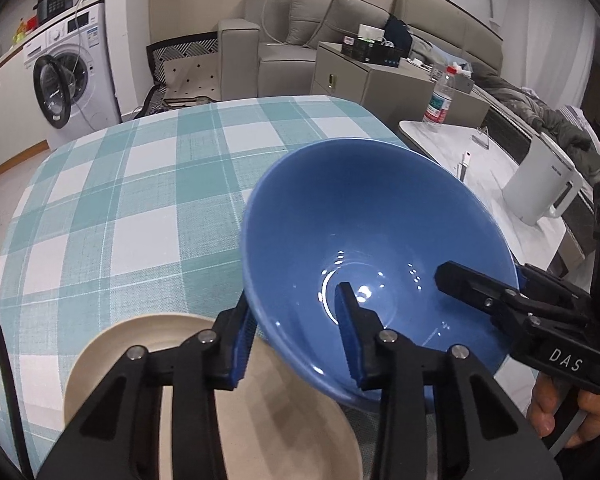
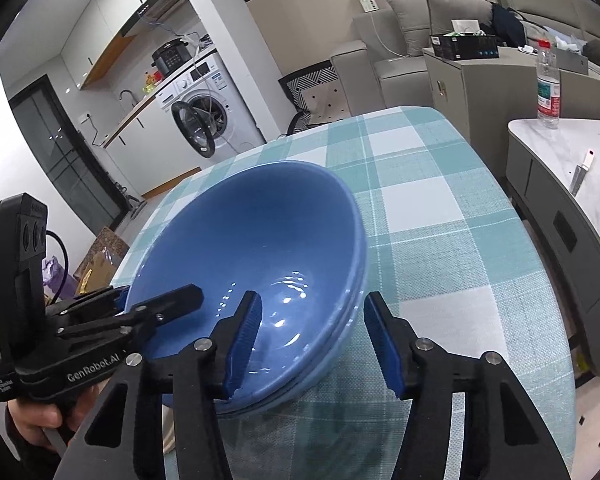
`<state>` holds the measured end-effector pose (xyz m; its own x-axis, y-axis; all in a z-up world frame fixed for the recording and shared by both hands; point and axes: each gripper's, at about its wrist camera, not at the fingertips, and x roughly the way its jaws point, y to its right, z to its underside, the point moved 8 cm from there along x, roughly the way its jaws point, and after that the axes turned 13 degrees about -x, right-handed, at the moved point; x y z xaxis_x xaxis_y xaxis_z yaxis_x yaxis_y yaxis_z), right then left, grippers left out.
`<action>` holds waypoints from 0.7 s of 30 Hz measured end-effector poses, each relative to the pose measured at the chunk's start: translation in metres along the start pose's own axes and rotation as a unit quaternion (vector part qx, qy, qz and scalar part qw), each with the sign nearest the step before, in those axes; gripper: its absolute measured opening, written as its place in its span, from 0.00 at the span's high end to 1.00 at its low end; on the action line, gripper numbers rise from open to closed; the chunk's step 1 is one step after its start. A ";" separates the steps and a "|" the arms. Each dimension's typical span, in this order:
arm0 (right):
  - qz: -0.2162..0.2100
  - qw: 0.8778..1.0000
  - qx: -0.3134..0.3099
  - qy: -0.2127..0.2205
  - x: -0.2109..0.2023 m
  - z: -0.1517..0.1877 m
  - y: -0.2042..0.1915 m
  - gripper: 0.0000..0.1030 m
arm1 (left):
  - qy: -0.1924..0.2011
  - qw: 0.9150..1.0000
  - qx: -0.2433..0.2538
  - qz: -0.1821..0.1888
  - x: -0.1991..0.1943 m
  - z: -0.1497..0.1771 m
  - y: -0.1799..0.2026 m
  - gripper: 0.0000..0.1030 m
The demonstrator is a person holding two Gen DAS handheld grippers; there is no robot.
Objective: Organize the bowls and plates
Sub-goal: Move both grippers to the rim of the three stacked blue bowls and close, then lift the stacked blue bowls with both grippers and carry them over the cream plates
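A large blue bowl [image 1: 364, 248] is tilted above the checked tablecloth; in the right wrist view it [image 2: 260, 248] appears as two nested blue bowls. My left gripper [image 1: 296, 340] straddles the bowl's near rim, one finger inside and one outside, jaws apart. My right gripper [image 2: 312, 340] straddles the opposite rim the same way, with a gap to its outer finger; it also shows in the left wrist view [image 1: 480, 292]. A cream plate [image 1: 260, 400] lies on the table under the bowl and my left gripper.
The table with the teal and white cloth [image 1: 140, 200] has its far edge near a washing machine [image 1: 68, 76]. To the right stands a marble side table [image 1: 488, 168] with a white kettle [image 1: 540, 184], a water bottle [image 1: 440, 96] and a knife [image 2: 580, 172].
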<state>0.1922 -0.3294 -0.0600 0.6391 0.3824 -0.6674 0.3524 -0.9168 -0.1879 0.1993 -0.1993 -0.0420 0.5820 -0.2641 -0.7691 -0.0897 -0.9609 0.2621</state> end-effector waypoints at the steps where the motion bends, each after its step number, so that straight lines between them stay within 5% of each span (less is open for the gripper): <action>1: 0.002 1.000 0.000 0.000 0.000 0.000 0.000 0.47 | 0.002 1.000 0.004 -0.005 0.000 0.000 0.001 0.64; 21: 0.011 1.000 -0.011 0.009 -0.008 -0.004 -0.002 0.47 | 0.003 1.000 0.004 -0.014 -0.005 0.001 0.000 0.64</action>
<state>0.1892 -0.3300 -0.0517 0.6582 0.3647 -0.6586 0.3530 -0.9222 -0.1580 0.1954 -0.1983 -0.0393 0.5887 -0.2374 -0.7727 -0.0801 -0.9683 0.2365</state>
